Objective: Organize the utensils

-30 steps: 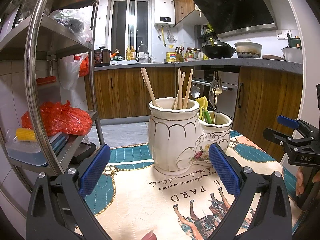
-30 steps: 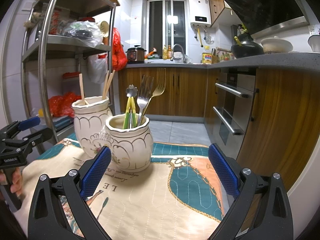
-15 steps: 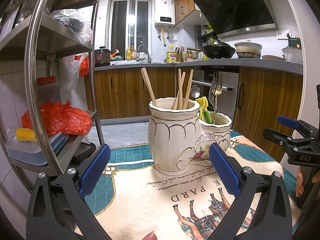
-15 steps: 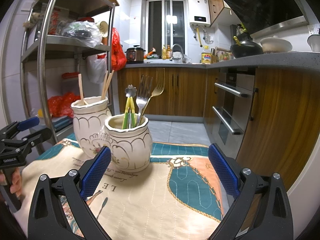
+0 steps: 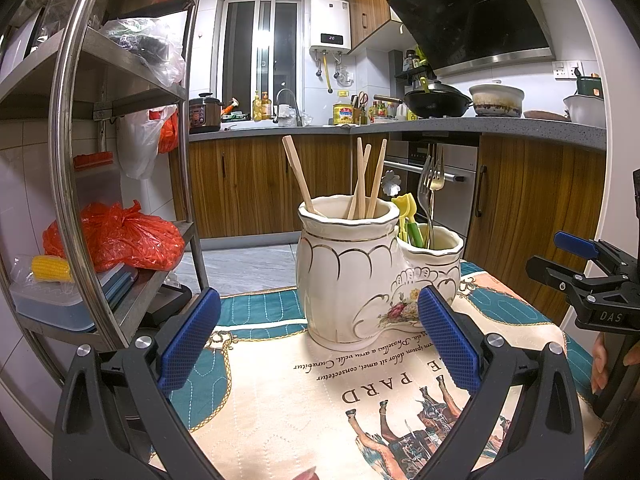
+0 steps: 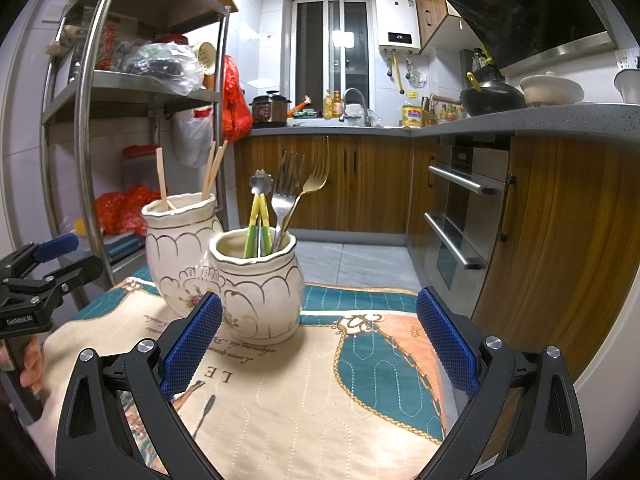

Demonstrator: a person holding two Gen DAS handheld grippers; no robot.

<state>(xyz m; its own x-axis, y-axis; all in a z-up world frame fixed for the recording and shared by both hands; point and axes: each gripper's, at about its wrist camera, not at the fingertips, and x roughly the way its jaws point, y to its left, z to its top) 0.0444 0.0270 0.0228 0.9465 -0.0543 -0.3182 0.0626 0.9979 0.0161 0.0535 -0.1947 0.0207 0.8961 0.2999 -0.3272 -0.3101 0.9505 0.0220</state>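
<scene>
Two cream ceramic jars with gold lines and a flower print stand upright on the printed cloth, touching each other. The taller jar (image 5: 344, 276) holds four wooden chopsticks (image 5: 366, 180) that lean in different directions. The shorter jar (image 6: 258, 284) holds two forks (image 6: 294, 192), one silver and one gold, and utensils with yellow-green handles (image 6: 256, 224), one with a flower-shaped top

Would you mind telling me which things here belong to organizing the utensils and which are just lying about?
Belongs to the job:
- taller jar with chopsticks
- shorter jar with forks and yellow-green utensils
- left hand-held gripper and right hand-held gripper, both open and empty

Just lying about:
- red bag and corn on the metal rack
- wok
- rice cooker
</scene>
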